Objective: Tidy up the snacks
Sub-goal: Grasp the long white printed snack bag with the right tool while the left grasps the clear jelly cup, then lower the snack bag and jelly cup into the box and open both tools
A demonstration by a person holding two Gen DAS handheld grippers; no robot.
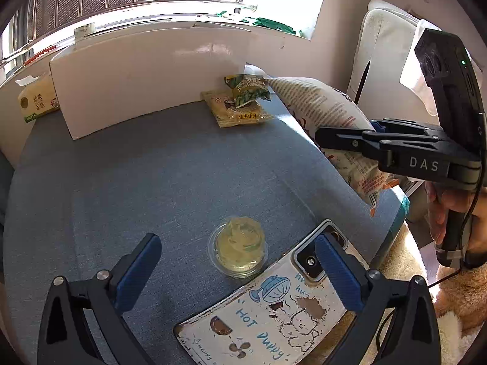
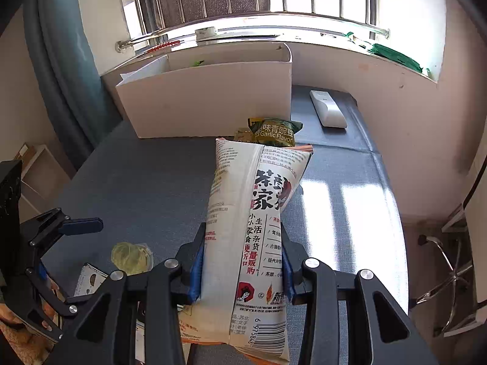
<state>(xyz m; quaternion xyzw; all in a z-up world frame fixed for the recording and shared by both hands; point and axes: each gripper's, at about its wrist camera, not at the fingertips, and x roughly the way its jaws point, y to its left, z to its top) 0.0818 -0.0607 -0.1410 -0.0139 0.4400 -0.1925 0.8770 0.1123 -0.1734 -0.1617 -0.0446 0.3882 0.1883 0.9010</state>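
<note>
Pinching a tall white snack bag between its blue pads, the right claw has the bag raised and leaning toward the white box at twelve o'clock in the right wrist view. The left claw stands spread and holds nothing; it hangs over the blue tabletop with a clear jelly cup just ahead at twelve o'clock between its fingers.

Little of the sorting looks finished. A green garlic-pea packet lies on top of a yellow packet at one o'clock in the left wrist view, right beside the box's front corner but outside it. A trace of green shows inside the box; I cannot tell what it is. A phone in a cartoon case lies at five o'clock.

By my reckoning, the held bag goes in first, then both packets and the cup remain.
</note>
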